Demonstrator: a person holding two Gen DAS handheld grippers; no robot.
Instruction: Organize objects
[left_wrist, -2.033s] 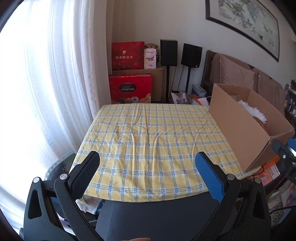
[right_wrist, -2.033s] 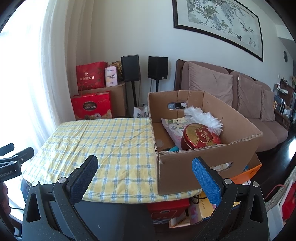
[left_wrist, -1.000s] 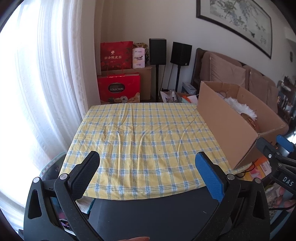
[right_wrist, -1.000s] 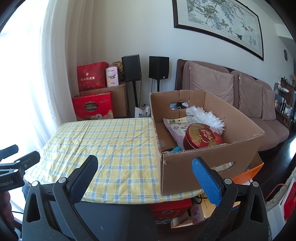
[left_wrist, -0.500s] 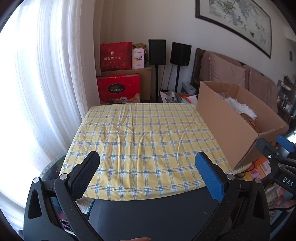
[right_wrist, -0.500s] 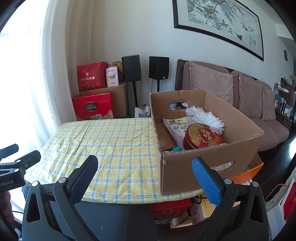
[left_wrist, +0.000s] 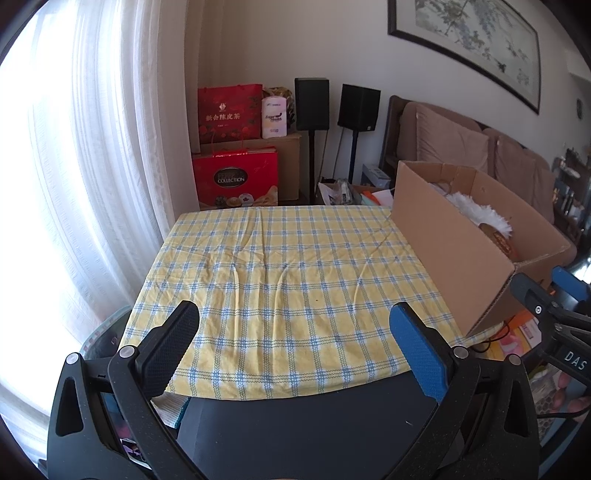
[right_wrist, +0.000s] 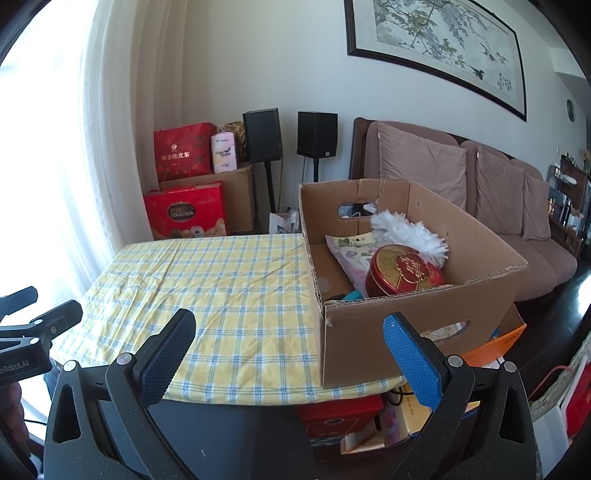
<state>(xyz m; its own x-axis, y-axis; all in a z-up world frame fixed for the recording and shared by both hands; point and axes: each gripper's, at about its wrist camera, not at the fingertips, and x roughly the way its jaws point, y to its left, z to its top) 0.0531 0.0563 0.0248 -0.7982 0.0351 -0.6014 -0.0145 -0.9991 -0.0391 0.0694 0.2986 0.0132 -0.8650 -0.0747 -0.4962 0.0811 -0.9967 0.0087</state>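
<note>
A cardboard box (right_wrist: 417, 325) stands on the right side of a table with a yellow checked cloth (right_wrist: 221, 280). Inside it lie a red round tin (right_wrist: 404, 271), a white fluffy duster (right_wrist: 410, 232) and a pale printed bag (right_wrist: 351, 254). The box also shows in the left wrist view (left_wrist: 454, 254). My left gripper (left_wrist: 295, 332) is open and empty, held before the table's near edge. My right gripper (right_wrist: 290, 339) is open and empty, in front of the box's near left corner. Each gripper shows at the edge of the other's view.
Red gift boxes (left_wrist: 236, 181) and two black speakers (left_wrist: 336, 105) stand by the far wall. A brown sofa (right_wrist: 498, 206) lies to the right. White curtains (left_wrist: 92, 166) hang on the left. Boxes and clutter (right_wrist: 369, 421) sit under the table.
Over two seconds the left view shifted so the box sits a little further left in it. The right view barely changed. Both grippers stayed open.
</note>
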